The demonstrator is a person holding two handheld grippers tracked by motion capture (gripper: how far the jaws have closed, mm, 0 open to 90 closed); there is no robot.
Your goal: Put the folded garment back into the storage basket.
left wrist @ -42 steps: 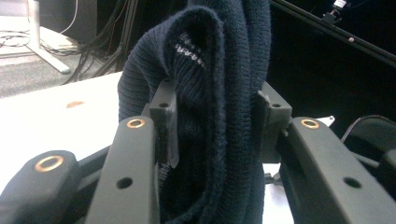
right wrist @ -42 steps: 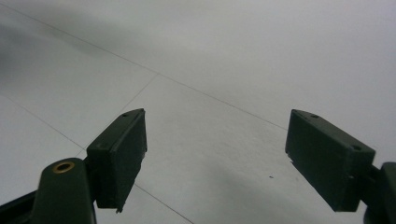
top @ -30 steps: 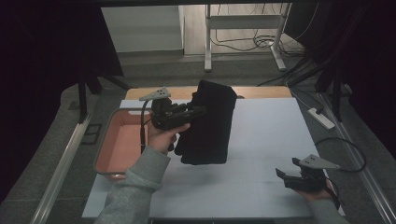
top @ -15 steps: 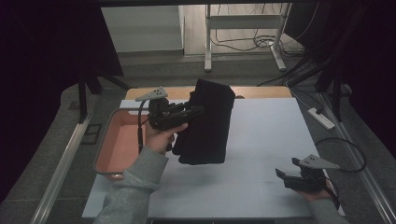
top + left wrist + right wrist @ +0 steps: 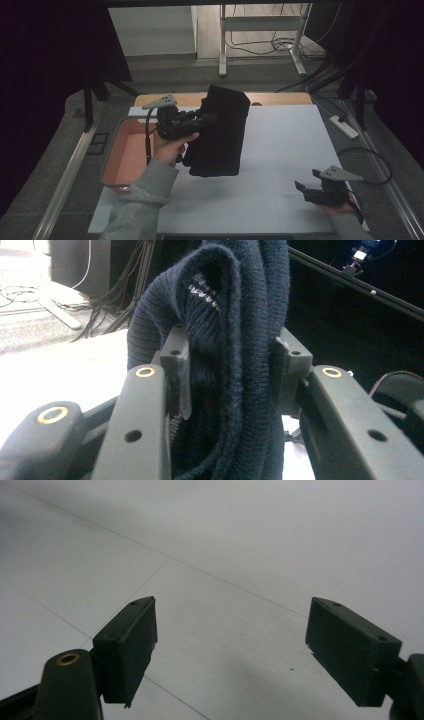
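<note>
A dark navy knitted garment (image 5: 220, 132), folded, hangs in the air over the left-middle of the white table (image 5: 280, 150). My left gripper (image 5: 202, 120) is shut on its upper part and holds it above the table. In the left gripper view the knit (image 5: 235, 340) is bunched between the two pads (image 5: 176, 370). My right gripper (image 5: 306, 189) rests low near the table's front right corner. Its jaws stand wide apart with nothing but bare white table (image 5: 225, 605) between them.
A salmon-coloured tray (image 5: 125, 155) sits at the table's left edge, just left of the hanging garment. A wooden strip (image 5: 280, 97) borders the far edge. A white power strip (image 5: 342, 126) and cables lie on the floor to the right.
The left gripper and the garment have shifted slightly left and up. The right gripper has not moved.
</note>
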